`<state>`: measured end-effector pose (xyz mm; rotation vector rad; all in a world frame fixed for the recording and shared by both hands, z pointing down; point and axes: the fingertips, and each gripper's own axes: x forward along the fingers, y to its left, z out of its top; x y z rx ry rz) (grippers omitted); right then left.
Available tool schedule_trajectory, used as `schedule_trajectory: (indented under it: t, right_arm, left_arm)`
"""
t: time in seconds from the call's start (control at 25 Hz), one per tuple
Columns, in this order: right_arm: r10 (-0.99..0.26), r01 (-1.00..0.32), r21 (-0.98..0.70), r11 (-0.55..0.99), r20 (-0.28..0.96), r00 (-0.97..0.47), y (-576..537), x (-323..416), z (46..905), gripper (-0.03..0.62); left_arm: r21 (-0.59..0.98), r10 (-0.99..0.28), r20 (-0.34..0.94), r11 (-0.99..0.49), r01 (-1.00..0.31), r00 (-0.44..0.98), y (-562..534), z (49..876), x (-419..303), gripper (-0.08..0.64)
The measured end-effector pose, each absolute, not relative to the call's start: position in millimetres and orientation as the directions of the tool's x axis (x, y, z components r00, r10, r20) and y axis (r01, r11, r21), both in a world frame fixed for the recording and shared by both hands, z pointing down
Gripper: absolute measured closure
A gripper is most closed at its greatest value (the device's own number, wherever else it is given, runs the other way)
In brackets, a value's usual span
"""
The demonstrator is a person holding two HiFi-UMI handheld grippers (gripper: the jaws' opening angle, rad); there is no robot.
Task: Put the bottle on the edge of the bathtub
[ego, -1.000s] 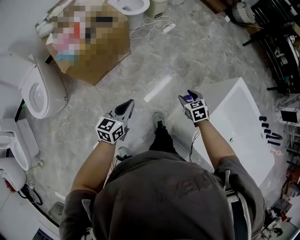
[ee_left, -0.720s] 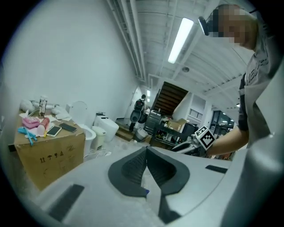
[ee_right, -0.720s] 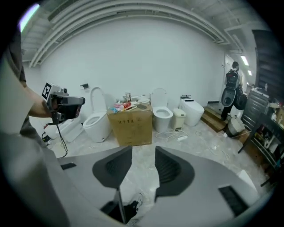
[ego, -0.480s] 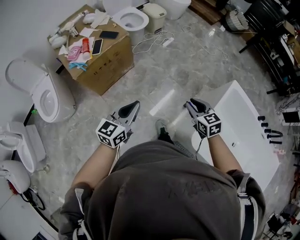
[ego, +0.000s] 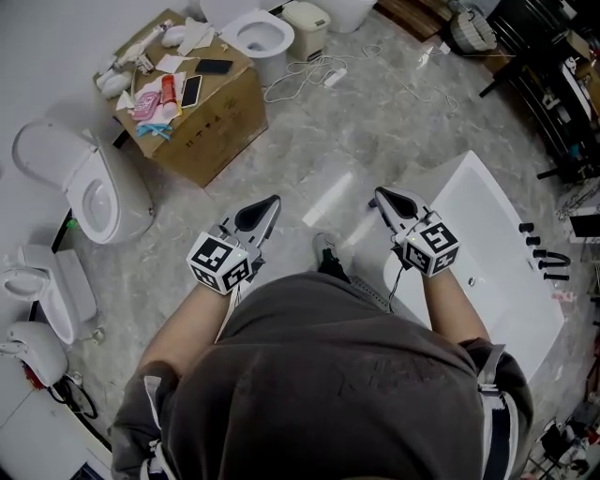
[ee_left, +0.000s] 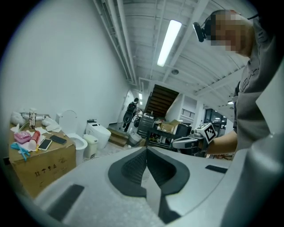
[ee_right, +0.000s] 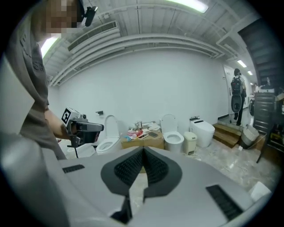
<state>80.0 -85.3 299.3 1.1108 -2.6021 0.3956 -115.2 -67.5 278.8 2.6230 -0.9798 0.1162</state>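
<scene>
In the head view my right gripper (ego: 380, 193) hangs over the near left rim of the white bathtub (ego: 448, 181). Its jaws have just closed and stand shut with nothing between them. My left gripper (ego: 275, 201) is held over the marble floor, also shut and empty. No bottle shows in any view. The left gripper view looks along its shut jaws (ee_left: 146, 149) at the right gripper (ee_left: 188, 142) across the room. From the right gripper view, the closed jaws (ee_right: 143, 150) point toward the toilets, with the left gripper (ee_right: 84, 128) at the left.
A cardboard box (ego: 202, 103) with phones and small items stands at the far left. Toilets (ego: 89, 187) (ego: 258, 28) line the wall. A cable (ego: 309, 70) lies on the floor. Black tap fittings (ego: 544, 262) sit on the tub's far side. My shoe (ego: 325, 248) is between the grippers.
Both grippers have risen. A second ago a blue-topped thing sat in the right jaws; now those jaws are shut and empty. The left gripper stays shut.
</scene>
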Motion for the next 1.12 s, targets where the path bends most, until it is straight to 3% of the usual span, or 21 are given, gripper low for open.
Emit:
schedule_trajectory:
  t: [1.12]
  right_arm:
    - [-0.674,-0.756,-0.148,0.637,0.369,-0.640,-100.8,82.1,306.0,0.601]
  left_arm:
    - [0.295,-0.631,0.186,-0.695,-0.655,0.753,-75.5,283.5,-120.1,0.555]
